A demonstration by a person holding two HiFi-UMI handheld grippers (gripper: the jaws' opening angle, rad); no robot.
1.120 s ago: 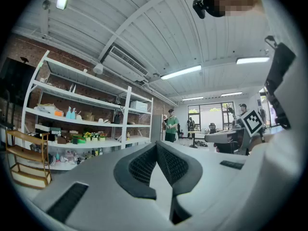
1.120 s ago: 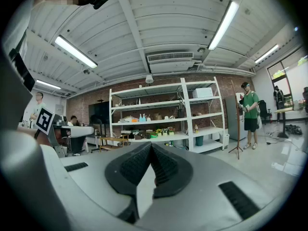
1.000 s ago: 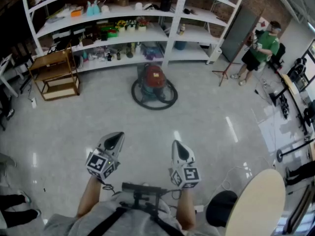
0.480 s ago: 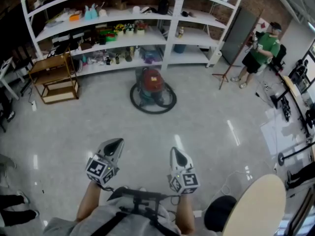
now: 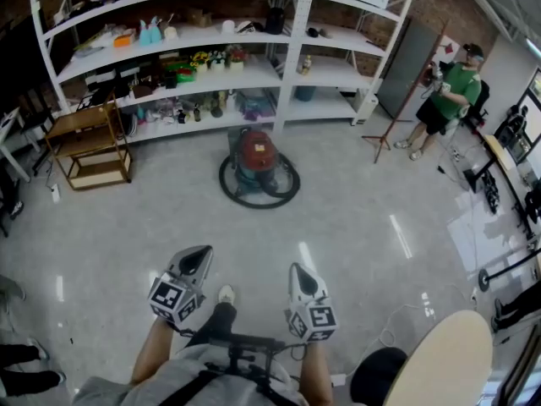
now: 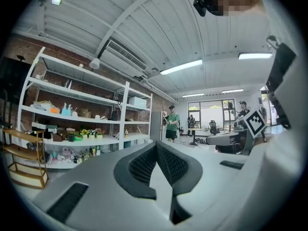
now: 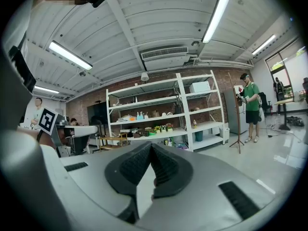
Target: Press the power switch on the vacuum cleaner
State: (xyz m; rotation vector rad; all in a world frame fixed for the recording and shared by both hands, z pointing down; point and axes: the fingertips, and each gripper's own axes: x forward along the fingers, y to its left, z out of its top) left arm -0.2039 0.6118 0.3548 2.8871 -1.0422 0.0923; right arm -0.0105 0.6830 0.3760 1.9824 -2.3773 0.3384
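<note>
Left gripper (image 5: 199,259): jaws pressed together, empty, aimed at 12 o'clock.
Vacuum cleaner (image 5: 257,161): on the floor at 12 o'clock, well apart from both tools, hose (image 5: 254,203) ringing it.
Right gripper (image 5: 303,272): jaws closed, empty; seemingly marginally nearer.

- White shelves (image 5: 287,66) stand against a brick wall (image 5: 439,7).
- Glossy grey floor (image 5: 363,218).
- Wooden cart (image 5: 89,142) beside the shelves.
- Tube lights (image 7: 216,13) run overhead.

One high, two low
Head view looked steeply down; gripper views looked level, all sharing the distant shelves (image 5: 292,57).
</note>
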